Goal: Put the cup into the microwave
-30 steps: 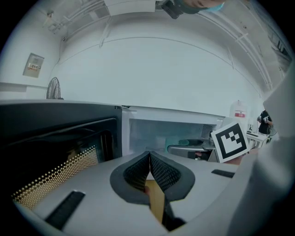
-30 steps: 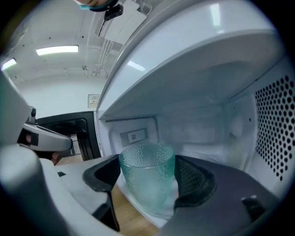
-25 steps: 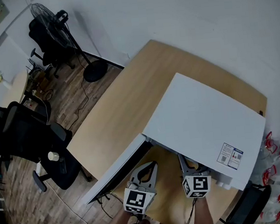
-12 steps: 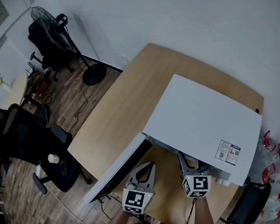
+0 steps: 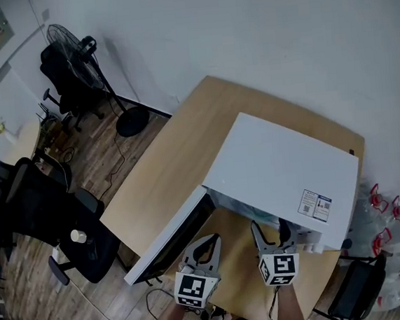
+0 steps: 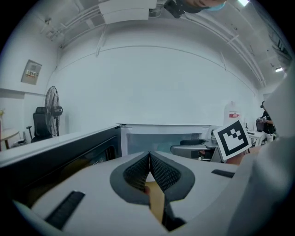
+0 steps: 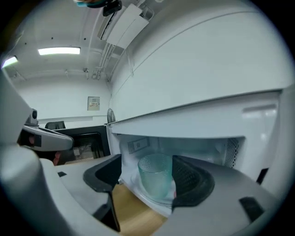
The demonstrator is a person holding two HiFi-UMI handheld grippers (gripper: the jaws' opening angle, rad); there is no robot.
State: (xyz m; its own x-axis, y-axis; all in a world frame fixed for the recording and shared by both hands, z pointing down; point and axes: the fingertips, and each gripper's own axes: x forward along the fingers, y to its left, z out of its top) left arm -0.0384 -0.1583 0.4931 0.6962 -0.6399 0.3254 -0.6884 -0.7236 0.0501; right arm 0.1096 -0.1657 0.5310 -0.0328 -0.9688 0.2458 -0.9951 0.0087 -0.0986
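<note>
Door: the microwave door (image 5: pixel 171 241) is swung wide open to the left, its edge just beside the left gripper.
Left gripper: the left gripper (image 5: pixel 209 241) is in front of the opening, nearer the door side, with its jaws pressed together on nothing; in its own view (image 6: pixel 149 156) the pads meet in a single seam.
Right gripper: the right gripper (image 5: pixel 270 226) points straight into the cavity, jaws spread apart (image 7: pixel 147 161).
Cup: the clear textured glass cup (image 7: pixel 156 177) stands upright inside the microwave, near the front of the glass turntable (image 7: pixel 138 196), between the spread jaws of the right gripper. There is a clear gap on the left jaw's side, and the right jaw is close beside it; whether that jaw touches cannot be told.
Microwave: the white microwave (image 5: pixel 285 168) sits on the wooden surface (image 5: pixel 165 159).
Key relation: the cup lies dead ahead of the right gripper, axis vertical. A straight pull back looks safe, and the left gripper is nearer the door.
</note>
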